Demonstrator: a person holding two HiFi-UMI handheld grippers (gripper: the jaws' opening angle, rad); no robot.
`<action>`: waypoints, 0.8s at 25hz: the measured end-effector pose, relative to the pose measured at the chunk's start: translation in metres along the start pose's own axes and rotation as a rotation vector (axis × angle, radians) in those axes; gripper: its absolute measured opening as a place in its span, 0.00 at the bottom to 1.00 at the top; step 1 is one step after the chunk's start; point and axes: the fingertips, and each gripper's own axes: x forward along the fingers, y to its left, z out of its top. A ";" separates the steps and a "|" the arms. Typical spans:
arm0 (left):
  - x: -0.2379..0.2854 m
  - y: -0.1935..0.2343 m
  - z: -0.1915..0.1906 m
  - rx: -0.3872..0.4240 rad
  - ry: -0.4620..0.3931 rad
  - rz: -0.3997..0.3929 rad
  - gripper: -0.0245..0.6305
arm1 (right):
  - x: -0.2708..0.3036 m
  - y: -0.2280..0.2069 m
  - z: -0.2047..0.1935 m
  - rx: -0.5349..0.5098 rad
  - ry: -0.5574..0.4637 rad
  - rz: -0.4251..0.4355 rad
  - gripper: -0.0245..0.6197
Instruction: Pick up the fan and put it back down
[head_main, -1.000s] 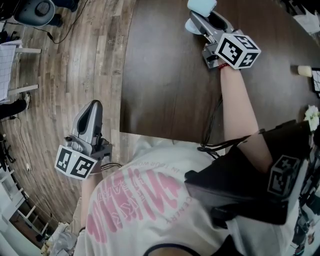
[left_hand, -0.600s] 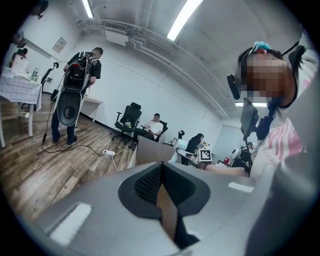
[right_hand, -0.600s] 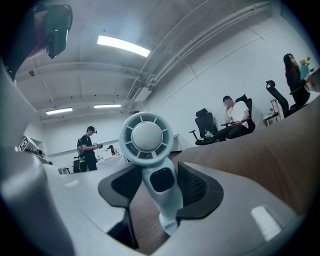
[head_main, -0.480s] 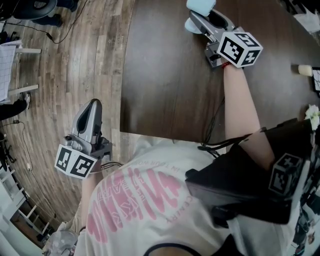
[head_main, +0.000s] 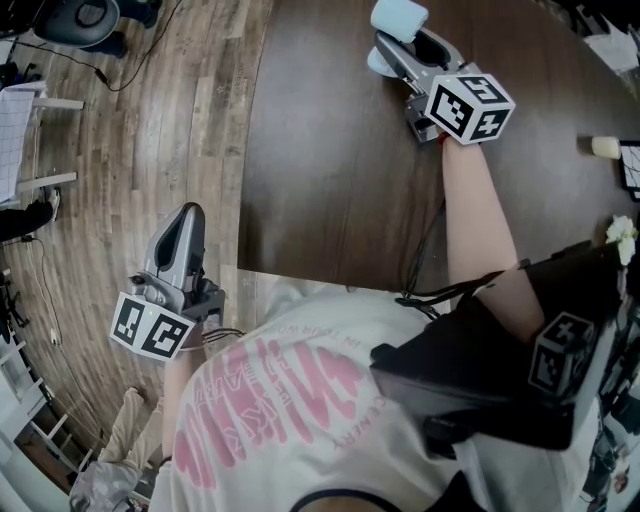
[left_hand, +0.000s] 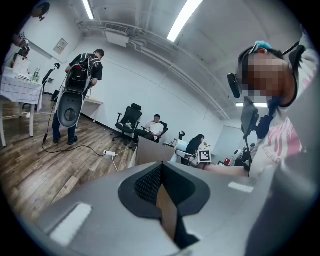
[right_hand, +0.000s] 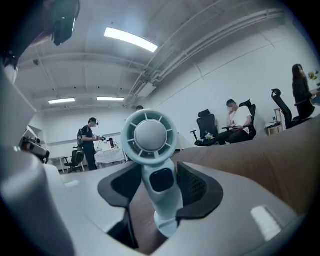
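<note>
A small pale blue hand-held fan (head_main: 398, 18) stands upright near the far edge of the dark brown table (head_main: 330, 170). My right gripper (head_main: 400, 45) is shut on its handle, one black pad on each side. In the right gripper view the fan (right_hand: 150, 137) faces the camera, with its round head above the jaws of the right gripper (right_hand: 161, 187) and its round foot below them. I cannot tell whether the foot touches the table. My left gripper (head_main: 185, 215) hangs over the wooden floor left of the table. This left gripper (left_hand: 160, 175) is shut, with nothing between its pads.
Wooden floor (head_main: 150, 120) lies left of the table, with an office chair base (head_main: 85, 18) at the top left. A small beige object (head_main: 605, 146) lies at the table's right edge. A black bag (head_main: 480, 370) rests on the person's lap. Other people stand and sit further back in the room.
The right gripper has rolled slightly with the fan in it, and its marker cube now sits a little differently. The left gripper has not moved.
</note>
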 end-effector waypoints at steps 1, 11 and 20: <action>0.000 0.000 0.000 0.000 -0.002 0.000 0.07 | 0.001 0.000 -0.001 -0.016 0.011 -0.005 0.39; -0.007 -0.005 0.004 -0.001 -0.041 0.017 0.07 | 0.008 0.004 0.004 -0.059 0.051 -0.015 0.44; -0.025 -0.001 0.006 0.002 -0.070 0.033 0.07 | 0.013 0.008 0.007 -0.052 0.055 -0.033 0.51</action>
